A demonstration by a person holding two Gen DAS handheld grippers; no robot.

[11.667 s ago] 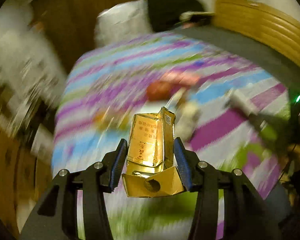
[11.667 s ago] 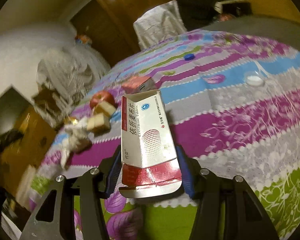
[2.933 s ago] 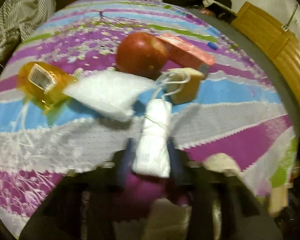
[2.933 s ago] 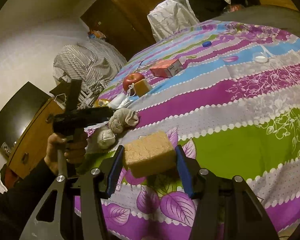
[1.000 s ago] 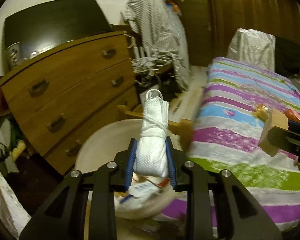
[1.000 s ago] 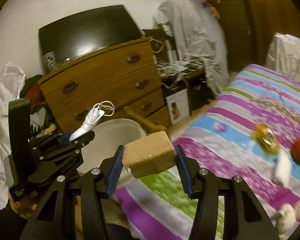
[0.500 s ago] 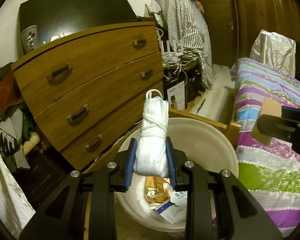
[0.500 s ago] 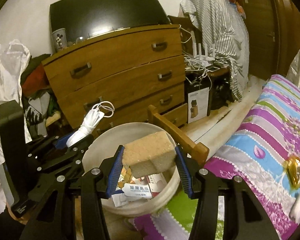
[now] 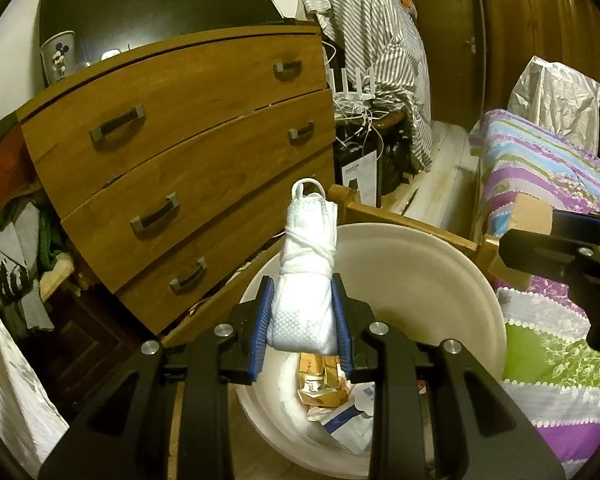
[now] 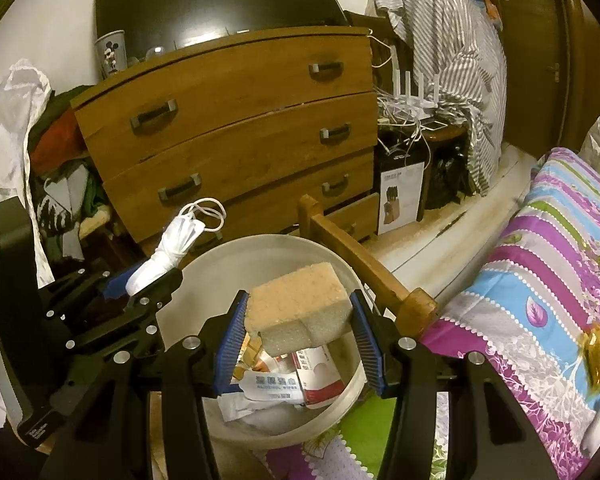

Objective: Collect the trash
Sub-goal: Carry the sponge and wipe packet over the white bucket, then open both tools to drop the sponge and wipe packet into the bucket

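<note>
Wooden drawers (image 9: pixel 187 168) fill the background of the left wrist view, with a striped bedspread (image 9: pixel 548 184) off to the right and a white bin (image 9: pixel 452 280) on the floor between them. The left gripper (image 9: pixel 303 316) is pinched narrow on a rolled white mask (image 9: pixel 306 276), whose long axis runs forward and up along the fingers, its ear loop at the far end. The bin's open mouth lies straight ahead and below the roll, with gold wrappers and paper already in its bottom, so a release here would probably drop the mask inside. The right gripper (image 9: pixel 568 248) shows at the right edge, over the far rim. From the right wrist view, the same drawers (image 10: pixel 235 120) stand behind the bin (image 10: pixel 227 264), and the bed's wooden corner post (image 10: pixel 416 304) is just beside its rim. The right gripper (image 10: pixel 300 336) holds a tan sponge block (image 10: pixel 295 308) at a middling width, its long side lying across the jaws. The block hangs above the bin's opening, over the littered boxes. The left gripper (image 10: pixel 147 280) with the mask (image 10: pixel 171 244) sits over the bin's left rim, so both hands seem about equally placed to let go.
</note>
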